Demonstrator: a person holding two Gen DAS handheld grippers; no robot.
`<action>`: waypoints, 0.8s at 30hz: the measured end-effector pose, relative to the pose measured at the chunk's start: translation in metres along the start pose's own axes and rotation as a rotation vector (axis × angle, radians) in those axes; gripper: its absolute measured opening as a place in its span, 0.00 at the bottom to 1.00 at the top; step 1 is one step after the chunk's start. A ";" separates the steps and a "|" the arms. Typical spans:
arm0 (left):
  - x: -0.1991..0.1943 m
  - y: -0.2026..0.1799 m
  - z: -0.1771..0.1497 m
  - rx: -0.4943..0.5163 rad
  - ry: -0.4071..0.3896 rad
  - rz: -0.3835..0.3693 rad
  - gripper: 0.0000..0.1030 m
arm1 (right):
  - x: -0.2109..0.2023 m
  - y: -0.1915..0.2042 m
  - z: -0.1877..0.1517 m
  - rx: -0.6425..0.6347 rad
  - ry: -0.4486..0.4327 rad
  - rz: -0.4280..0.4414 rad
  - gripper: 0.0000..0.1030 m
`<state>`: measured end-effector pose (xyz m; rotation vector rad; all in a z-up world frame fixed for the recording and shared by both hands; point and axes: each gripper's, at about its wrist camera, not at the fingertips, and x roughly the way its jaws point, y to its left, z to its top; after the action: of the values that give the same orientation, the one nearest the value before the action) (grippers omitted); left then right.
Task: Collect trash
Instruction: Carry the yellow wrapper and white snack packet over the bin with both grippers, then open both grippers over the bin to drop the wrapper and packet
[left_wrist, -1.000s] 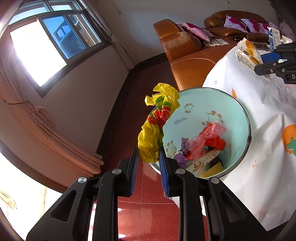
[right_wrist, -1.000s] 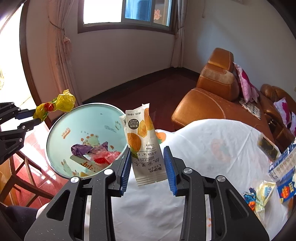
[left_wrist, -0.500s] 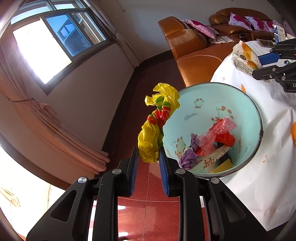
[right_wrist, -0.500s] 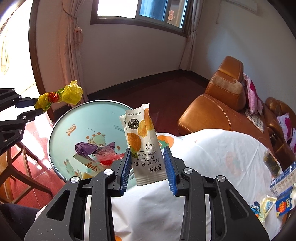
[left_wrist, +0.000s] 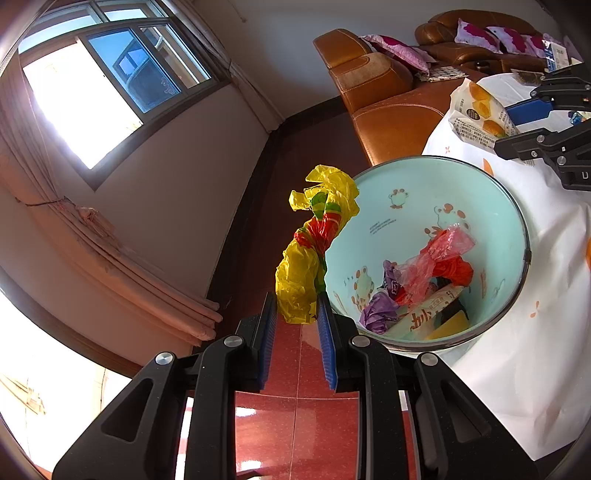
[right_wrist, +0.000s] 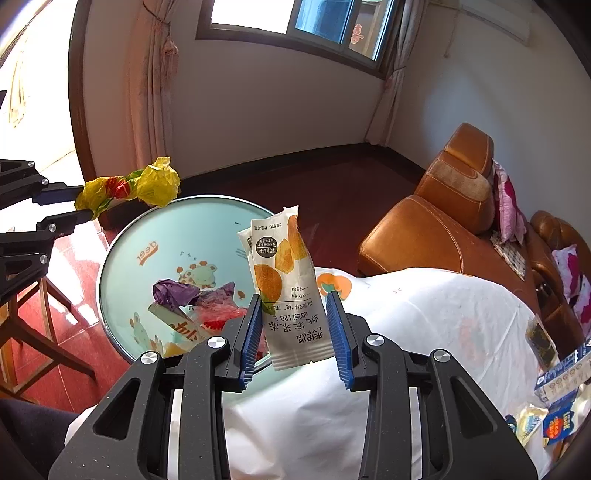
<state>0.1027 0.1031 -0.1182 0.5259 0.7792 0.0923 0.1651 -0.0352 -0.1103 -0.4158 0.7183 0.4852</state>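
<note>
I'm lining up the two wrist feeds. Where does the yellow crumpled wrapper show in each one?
Left wrist view: the yellow crumpled wrapper rises at picture centre, pinched in the left tool, just left of the bin's rim.
Right wrist view: the same wrapper sits far left, sticking out sideways from the left tool, above the bin.
Shared landmark: the light-blue cartoon bin, trash inside.

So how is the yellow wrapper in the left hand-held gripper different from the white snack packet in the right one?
The yellow wrapper is crumpled and twisted, with red and green patches; the white snack packet is flat and smooth, printed with text and orange fruit. The wrapper looks like thin loose film; the packet keeps its rectangular shape. Both stand upright, each pinched by its lower end, the wrapper in the left hand-held gripper, the packet in the right hand-held gripper, near the trash bin.
</note>
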 end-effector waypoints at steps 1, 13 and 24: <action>0.000 0.000 0.000 0.000 0.001 -0.002 0.21 | 0.000 0.001 0.000 -0.001 0.000 0.001 0.34; -0.002 -0.002 0.000 0.003 -0.004 -0.009 0.22 | 0.002 0.004 0.000 -0.007 0.002 0.004 0.34; -0.004 -0.003 0.001 0.000 -0.011 -0.027 0.24 | 0.004 0.010 0.002 -0.011 0.005 0.019 0.35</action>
<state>0.0997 0.0987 -0.1164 0.5147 0.7758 0.0642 0.1627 -0.0251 -0.1137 -0.4204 0.7249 0.5064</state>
